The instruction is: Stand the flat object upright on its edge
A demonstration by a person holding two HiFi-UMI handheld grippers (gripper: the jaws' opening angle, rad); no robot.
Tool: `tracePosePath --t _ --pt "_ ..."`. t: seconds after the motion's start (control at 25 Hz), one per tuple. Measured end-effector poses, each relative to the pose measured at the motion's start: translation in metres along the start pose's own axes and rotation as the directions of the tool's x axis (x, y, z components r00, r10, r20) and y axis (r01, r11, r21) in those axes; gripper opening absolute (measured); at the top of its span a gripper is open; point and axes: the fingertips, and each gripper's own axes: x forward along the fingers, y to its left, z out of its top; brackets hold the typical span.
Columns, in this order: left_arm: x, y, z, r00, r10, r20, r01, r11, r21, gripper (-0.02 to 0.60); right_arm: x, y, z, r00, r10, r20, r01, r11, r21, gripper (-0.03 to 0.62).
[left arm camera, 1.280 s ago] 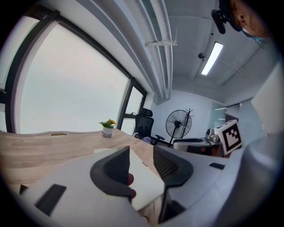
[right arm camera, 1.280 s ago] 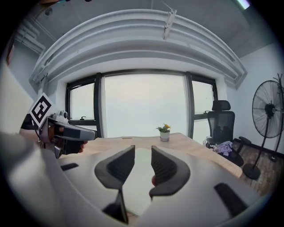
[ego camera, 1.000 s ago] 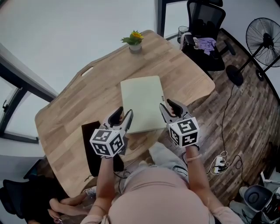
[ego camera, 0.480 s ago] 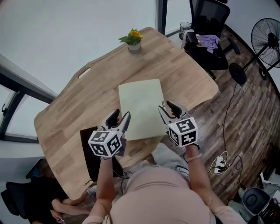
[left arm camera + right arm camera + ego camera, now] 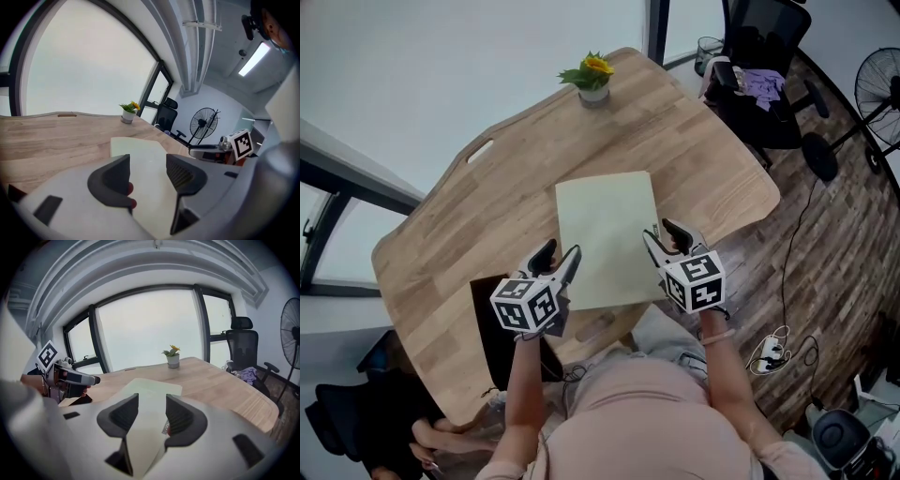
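Board, single (flat, pale green)

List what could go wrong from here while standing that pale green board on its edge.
1. The left hand-held gripper and right hand-held gripper have just been opening and are gripping nothing yet. The pale green board lies flat on the table, so a jaw may fail to catch its thin edge.
2. Its near edge sits by the table's near edge, so a nudge could slide it off.
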Motion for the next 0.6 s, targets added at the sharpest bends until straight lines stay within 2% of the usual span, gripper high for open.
tracePosePath --t 0.6 --pt "0.031 0.039 -0.030 0.993 0.006 -0.117 -0.016 0.996 -0.085 0.250 0.041 -0.018 -0.034 0.992 0.047 -0.116 -0.038 0.996 0.084 0.227"
